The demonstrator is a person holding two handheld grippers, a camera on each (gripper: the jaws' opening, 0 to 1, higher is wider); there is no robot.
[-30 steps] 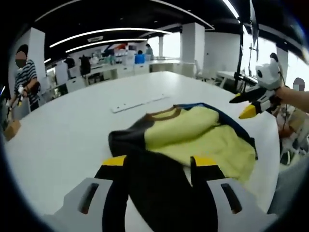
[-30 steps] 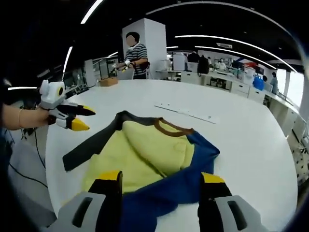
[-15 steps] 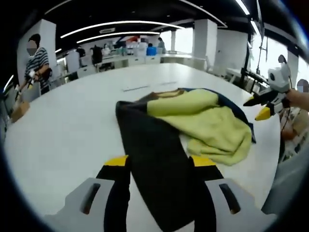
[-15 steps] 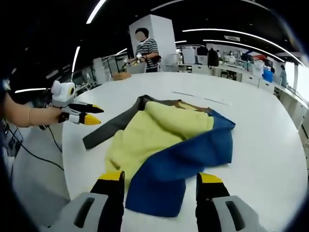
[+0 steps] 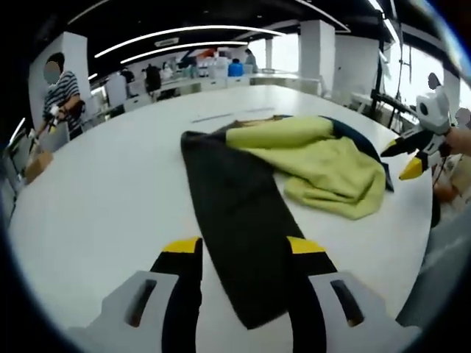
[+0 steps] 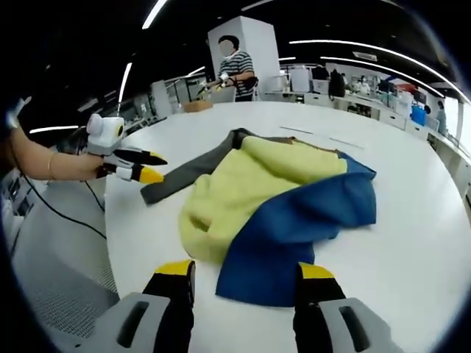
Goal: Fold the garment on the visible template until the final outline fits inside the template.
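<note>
— What are we looking at, biggest thing first?

— We are looking at the big white table [image 5: 103, 191]. It is spreading out in front of both our tongs. Next comes the garment [image 5: 309, 158]. It is lying crumpled on the table, just ahead of both tongs, with nothing lifting it.

— What are its parts doing?

— The yellow middle [image 6: 243, 184] is bunching up in folds. The dark sleeve [image 5: 243, 228] is lying flat and reaching back between the jaws of our left tongs [image 5: 243, 257]. The blue sleeve [image 6: 294, 228] is reaching back the same way, and its end is lying just in front of our right tongs [image 6: 245, 276].

— Are our tongs squeezing anything?

— No. Both are standing wide apart, and neither is gripping the cloth. In the left gripper view, the right tongs [image 5: 416, 151] are hanging past the far side of the yellow part, their tips spread too.

— And farther off?

— A thin white strip [image 5: 232, 114] is lying on the table beyond the garment. A person in a striped top [image 6: 235, 70] is standing past the far edge.
</note>
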